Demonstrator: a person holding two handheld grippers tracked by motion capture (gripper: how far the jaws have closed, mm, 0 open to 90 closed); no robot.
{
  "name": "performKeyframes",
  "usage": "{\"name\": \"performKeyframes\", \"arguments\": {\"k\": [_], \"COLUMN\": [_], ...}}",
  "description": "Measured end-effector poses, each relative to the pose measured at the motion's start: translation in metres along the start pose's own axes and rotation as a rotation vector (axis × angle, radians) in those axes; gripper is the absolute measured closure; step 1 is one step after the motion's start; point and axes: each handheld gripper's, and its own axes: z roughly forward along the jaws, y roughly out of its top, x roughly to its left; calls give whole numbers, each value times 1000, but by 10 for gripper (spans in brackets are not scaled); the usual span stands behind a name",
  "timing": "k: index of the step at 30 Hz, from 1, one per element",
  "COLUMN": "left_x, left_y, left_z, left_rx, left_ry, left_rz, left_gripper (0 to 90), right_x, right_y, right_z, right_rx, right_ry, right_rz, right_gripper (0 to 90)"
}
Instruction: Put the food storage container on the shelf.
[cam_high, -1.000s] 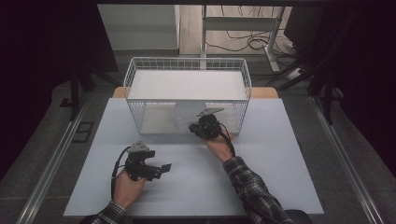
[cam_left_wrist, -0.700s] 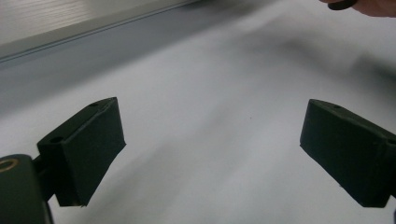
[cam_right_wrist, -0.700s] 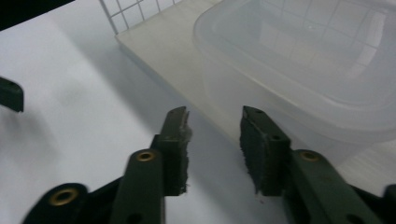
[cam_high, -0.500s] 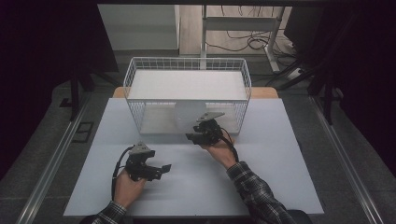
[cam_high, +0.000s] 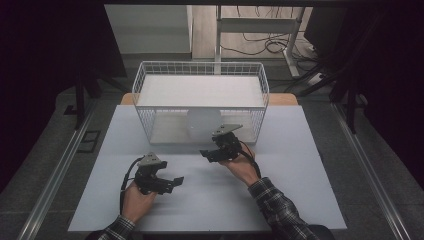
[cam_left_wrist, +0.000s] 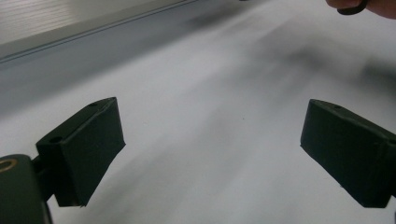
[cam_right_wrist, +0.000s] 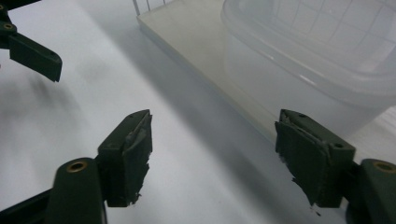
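A white wire basket (cam_high: 200, 75) stands at the far middle of the white table (cam_high: 280, 200). A translucent plastic container (cam_high: 202, 122) sits inside it behind the front mesh, and it looms large in the right gripper view (cam_right_wrist: 317, 60). My right gripper (cam_high: 212, 152) hovers just in front of the basket, and its jaws have just been opening. In its own view my right gripper (cam_right_wrist: 215, 126) is open and nothing lies between its worn pads. My left gripper (cam_high: 172, 183) rests lower left over bare table, open and holding nothing (cam_left_wrist: 212, 109).
The basket stands on a pale board (cam_right_wrist: 201, 56) whose front edge runs close ahead of the right jaws. A metal rail (cam_high: 55, 175) borders the table's left side. One jaw of the left gripper (cam_right_wrist: 32, 53) shows in the right gripper view.
My right gripper has drawn back from the basket front toward the person, and its jaws have spread apart. The left gripper has stayed put.
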Motion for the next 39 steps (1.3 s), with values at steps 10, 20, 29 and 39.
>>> {"name": "performKeyframes", "arguments": {"k": [10, 20, 29, 39], "left_x": [1, 0, -2, -5], "left_y": [0, 0, 2, 3], "left_z": [-1, -1, -3, -5], "left_rx": [-23, -14, -22, -25], "left_ry": [-3, -14, -31, -56], "left_rz": [1, -17, -12, -28], "left_gripper": [38, 36, 27, 3], "right_x": [3, 10, 11, 14], "right_y": [-8, -16, -21, -29], "right_z": [-8, -18, -35, -51], "right_rx": [11, 17, 4, -1], "right_ry": [11, 40, 43, 43], "right_rz": [0, -1, -3, 9], "right_gripper": [136, 71, 56, 35]}}
